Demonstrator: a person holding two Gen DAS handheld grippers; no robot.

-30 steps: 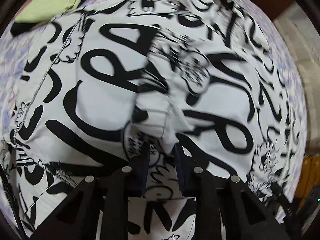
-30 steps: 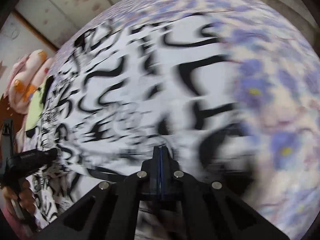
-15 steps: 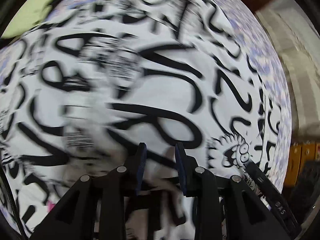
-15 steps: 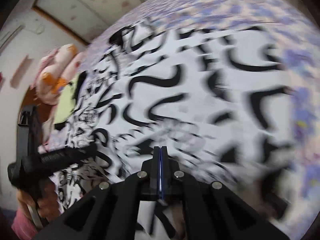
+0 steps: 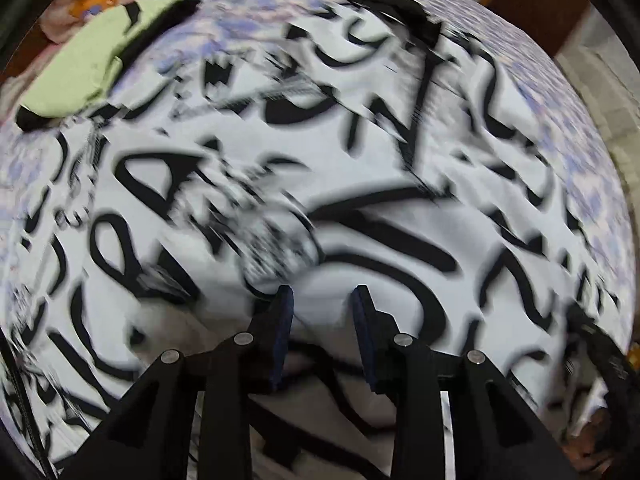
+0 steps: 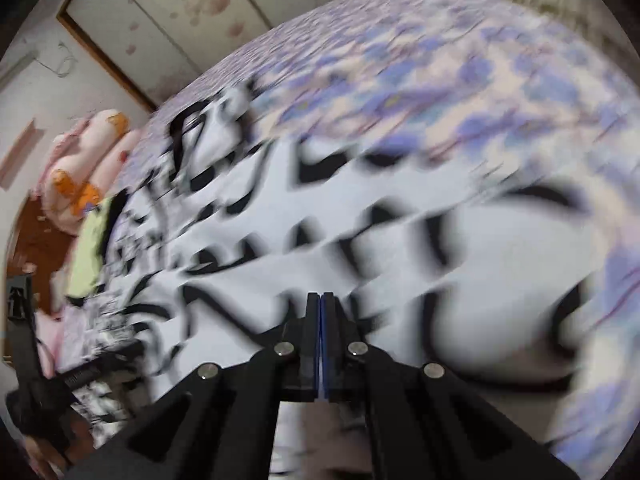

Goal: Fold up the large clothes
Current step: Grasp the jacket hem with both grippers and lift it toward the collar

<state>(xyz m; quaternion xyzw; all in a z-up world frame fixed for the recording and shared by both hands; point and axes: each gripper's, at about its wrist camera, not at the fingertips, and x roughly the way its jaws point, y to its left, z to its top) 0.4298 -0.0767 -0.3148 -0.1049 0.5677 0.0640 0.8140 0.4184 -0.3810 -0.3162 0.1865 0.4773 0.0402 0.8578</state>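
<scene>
We judge printed garment (image 5: 400, 240) light, limp; take hems. Left gripper (image 5: 322, 296) parted, just widening, empty; right gripper (image 6: 321, 300) clenched, nothing visibly pinched.

The shirt (image 5: 360, 184) is matt white cloth printed with black, the bedspread (image 6: 440, 80) matt flowered cloth, the folded green garment (image 5: 80, 68) soft matt cloth, and the grippers (image 5: 322, 300) matt black plastic with shiny metal pins.

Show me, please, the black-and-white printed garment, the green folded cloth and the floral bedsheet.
Printed garment (image 5: 400, 240): left wrist view, white middle.
Green folded cloth (image 5: 80, 68): left wrist view, top face.
Floral bedsheet (image 6: 460, 80): right wrist view, bare part.
</scene>
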